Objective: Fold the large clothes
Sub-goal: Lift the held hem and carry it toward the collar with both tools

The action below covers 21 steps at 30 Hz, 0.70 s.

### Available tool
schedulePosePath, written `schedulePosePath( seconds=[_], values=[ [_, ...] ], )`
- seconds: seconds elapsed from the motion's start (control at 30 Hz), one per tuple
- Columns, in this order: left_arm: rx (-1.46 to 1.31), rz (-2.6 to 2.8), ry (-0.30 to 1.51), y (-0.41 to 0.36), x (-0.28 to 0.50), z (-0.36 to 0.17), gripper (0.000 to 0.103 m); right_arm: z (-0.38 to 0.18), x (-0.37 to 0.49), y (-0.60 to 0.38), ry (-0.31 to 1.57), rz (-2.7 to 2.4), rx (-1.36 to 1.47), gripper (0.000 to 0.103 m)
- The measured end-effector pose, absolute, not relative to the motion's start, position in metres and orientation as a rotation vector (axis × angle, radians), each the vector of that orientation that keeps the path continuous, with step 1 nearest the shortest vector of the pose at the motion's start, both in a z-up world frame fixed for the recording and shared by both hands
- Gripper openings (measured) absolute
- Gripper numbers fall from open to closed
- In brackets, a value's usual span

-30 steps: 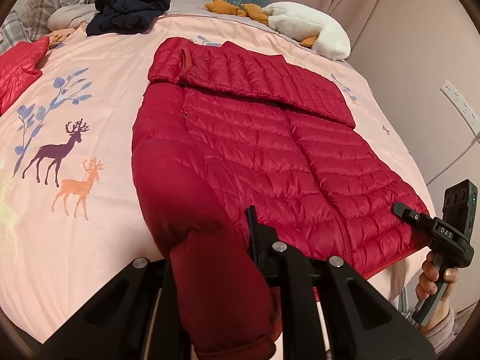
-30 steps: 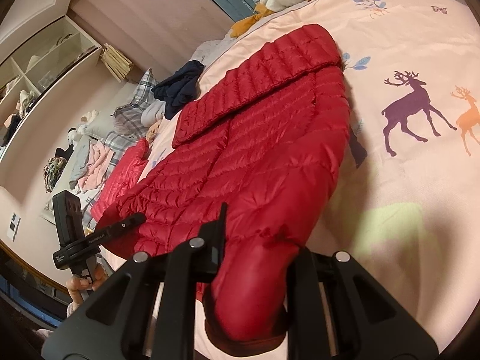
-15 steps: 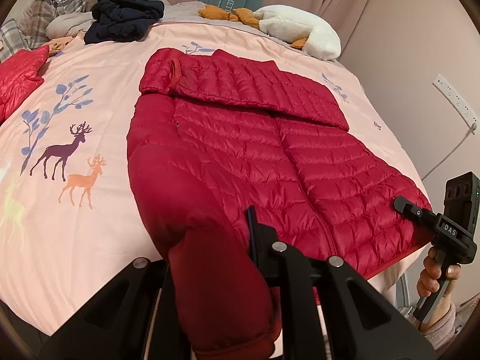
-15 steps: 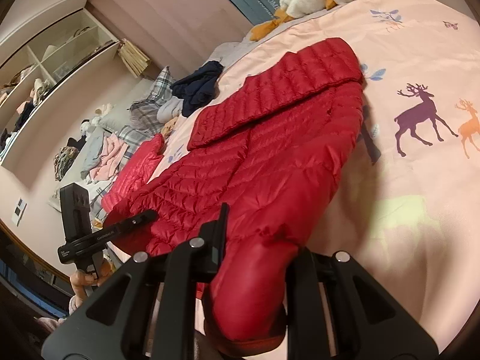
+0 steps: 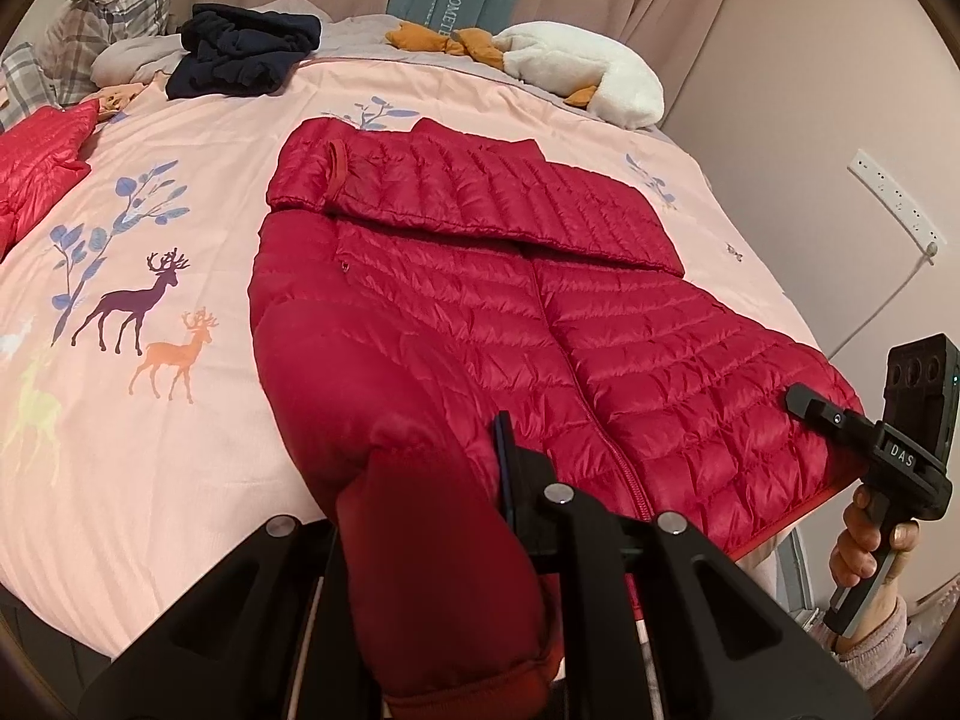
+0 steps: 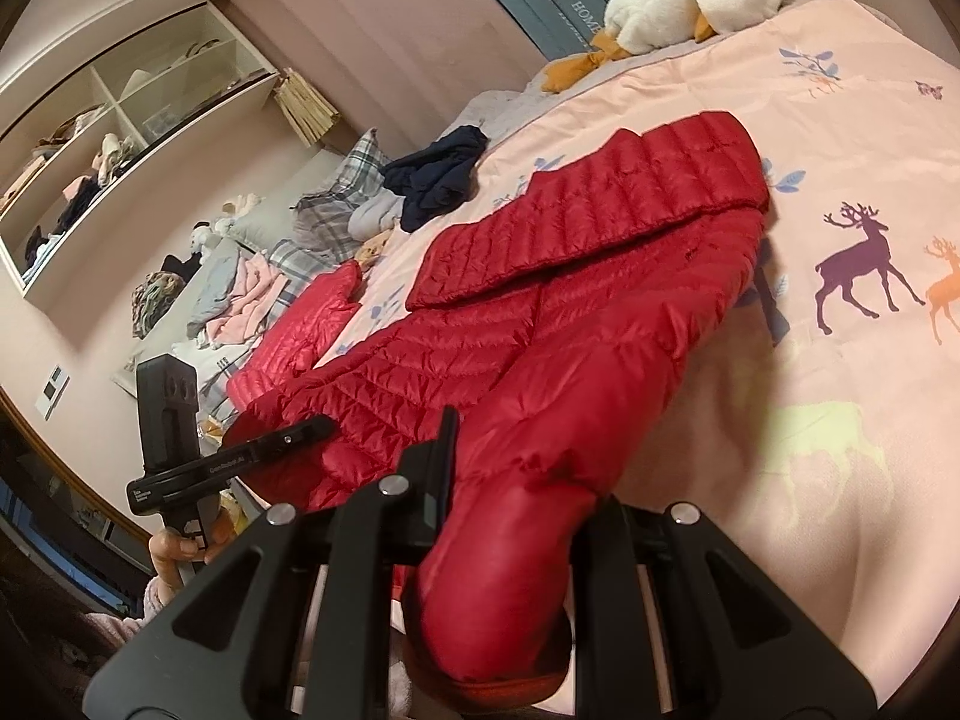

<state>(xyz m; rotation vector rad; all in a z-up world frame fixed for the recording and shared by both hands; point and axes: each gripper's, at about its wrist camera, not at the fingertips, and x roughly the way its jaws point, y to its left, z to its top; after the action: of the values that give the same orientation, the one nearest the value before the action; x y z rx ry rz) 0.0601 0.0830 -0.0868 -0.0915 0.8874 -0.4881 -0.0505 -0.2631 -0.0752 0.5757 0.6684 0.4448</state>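
Note:
A red quilted down jacket (image 5: 480, 312) lies spread on a pink bed cover (image 5: 150, 192) with deer prints, one sleeve folded across its far part. It also shows in the right wrist view (image 6: 570, 324). My left gripper (image 5: 432, 516) is shut on the cuff end of a red sleeve (image 5: 438, 576) at the bed's near edge. My right gripper (image 6: 510, 516) is shut on the other red sleeve (image 6: 510, 570). The right gripper shows in the left wrist view (image 5: 864, 438) at the jacket's right corner. The left gripper shows in the right wrist view (image 6: 252, 456).
A second red jacket (image 5: 36, 156) lies at the left of the bed. Dark navy clothes (image 5: 240, 48), plaid pillows (image 5: 108, 24) and a white plush goose (image 5: 576, 72) lie at the head. A wall socket (image 5: 888, 198) is right; shelves (image 6: 120, 120) hold clothes.
Both cameras have pulled back and risen a little, so more of the bed head shows. Each gripper stays shut on its sleeve and the jacket lies as before.

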Motion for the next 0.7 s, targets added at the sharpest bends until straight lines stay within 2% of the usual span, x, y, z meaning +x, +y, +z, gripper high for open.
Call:
schedulePosePath(
  seconds=[0.7],
  values=[
    [-0.097, -0.506, 0.845, 0.094, 0.038, -0.062, 0.013, -0.050, -0.069, -0.268, 0.605, 0.522, 0.513, 0.016]
  ],
)
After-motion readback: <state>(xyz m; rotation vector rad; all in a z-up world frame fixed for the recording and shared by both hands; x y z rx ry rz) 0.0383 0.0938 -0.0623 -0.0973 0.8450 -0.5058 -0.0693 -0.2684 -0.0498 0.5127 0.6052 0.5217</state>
